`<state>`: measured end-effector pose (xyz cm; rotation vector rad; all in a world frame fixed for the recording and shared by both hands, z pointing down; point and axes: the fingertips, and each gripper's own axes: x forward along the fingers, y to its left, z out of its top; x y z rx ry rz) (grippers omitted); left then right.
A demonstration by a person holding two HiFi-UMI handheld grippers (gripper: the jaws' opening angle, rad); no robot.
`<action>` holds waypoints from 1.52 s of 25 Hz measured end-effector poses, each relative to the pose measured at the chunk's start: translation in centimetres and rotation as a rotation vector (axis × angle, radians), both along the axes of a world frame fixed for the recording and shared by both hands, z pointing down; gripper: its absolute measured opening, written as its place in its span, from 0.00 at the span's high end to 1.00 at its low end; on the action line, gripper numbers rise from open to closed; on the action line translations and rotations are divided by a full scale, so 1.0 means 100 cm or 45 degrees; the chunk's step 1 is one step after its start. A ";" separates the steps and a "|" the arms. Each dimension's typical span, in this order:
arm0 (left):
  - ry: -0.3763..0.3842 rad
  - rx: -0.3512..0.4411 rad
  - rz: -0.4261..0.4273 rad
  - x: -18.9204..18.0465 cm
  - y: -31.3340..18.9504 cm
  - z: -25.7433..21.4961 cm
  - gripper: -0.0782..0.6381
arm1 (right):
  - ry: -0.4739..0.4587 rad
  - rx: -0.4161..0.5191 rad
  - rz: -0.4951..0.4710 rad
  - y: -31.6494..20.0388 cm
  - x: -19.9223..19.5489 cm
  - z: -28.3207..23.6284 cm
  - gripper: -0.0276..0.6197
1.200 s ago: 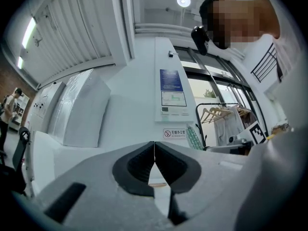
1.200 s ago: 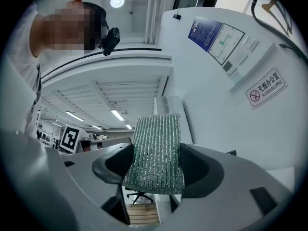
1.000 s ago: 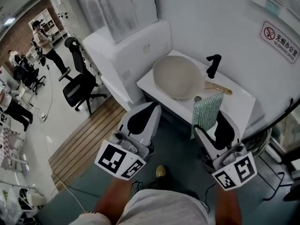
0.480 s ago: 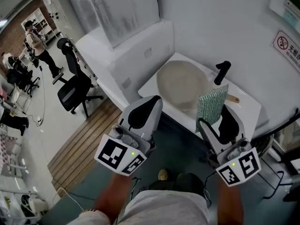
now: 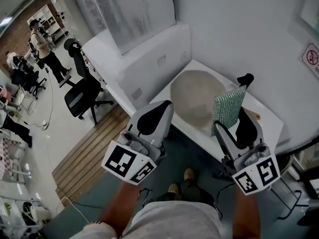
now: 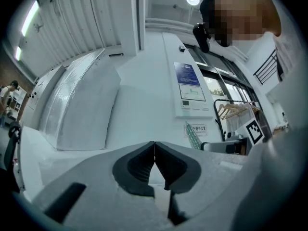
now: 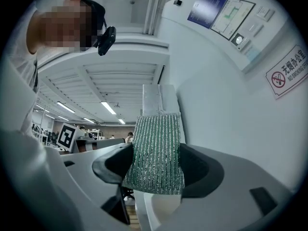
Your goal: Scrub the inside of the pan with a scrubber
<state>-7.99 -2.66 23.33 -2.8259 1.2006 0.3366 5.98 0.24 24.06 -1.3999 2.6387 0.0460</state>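
A pale, cream pan (image 5: 197, 99) lies in a white sink (image 5: 266, 114), its wooden handle (image 5: 255, 115) pointing right behind my right gripper. My right gripper (image 5: 233, 117) is shut on a green, glittery scrubber (image 5: 227, 105), which stands upright between its jaws at the pan's right rim. In the right gripper view the scrubber (image 7: 158, 153) fills the gap of the right gripper (image 7: 159, 165). My left gripper (image 5: 160, 109) hovers at the sink's front edge, left of the pan, shut with nothing in it; its pads meet in the left gripper view (image 6: 154, 159).
A black tap (image 5: 245, 79) rises behind the scrubber. A white cabinet (image 5: 134, 59) adjoins the sink on the left, against a white wall with a no-smoking sign (image 5: 312, 55). An office chair (image 5: 82, 91) and people stand far left. My shoes (image 5: 182, 180) are on a teal floor.
Both grippers have moved forward toward the sink; the scrubber now stands over the pan's right rim, and the left gripper has reached the sink's front edge.
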 end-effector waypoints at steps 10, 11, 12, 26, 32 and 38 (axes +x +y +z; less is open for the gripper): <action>-0.029 -0.029 -0.068 0.019 -0.057 0.005 0.87 | -0.018 -0.010 -0.038 -0.059 0.022 0.000 0.49; -0.035 -0.034 -0.076 0.022 -0.064 0.007 0.87 | -0.020 -0.013 -0.038 -0.066 0.025 0.001 0.49; -0.041 -0.040 -0.085 0.024 -0.070 0.009 0.87 | -0.021 -0.018 -0.039 -0.073 0.028 0.002 0.49; -0.164 -0.149 -0.195 0.030 -0.128 0.043 0.87 | 0.021 -0.160 -0.027 -0.141 0.041 0.036 0.49; -0.252 -0.256 -0.220 0.019 -0.153 0.066 0.87 | 0.059 -0.239 0.011 -0.161 0.031 0.054 0.49; -0.321 -0.356 -0.214 0.012 -0.173 0.090 0.86 | 0.112 -0.315 0.033 -0.179 0.018 0.071 0.49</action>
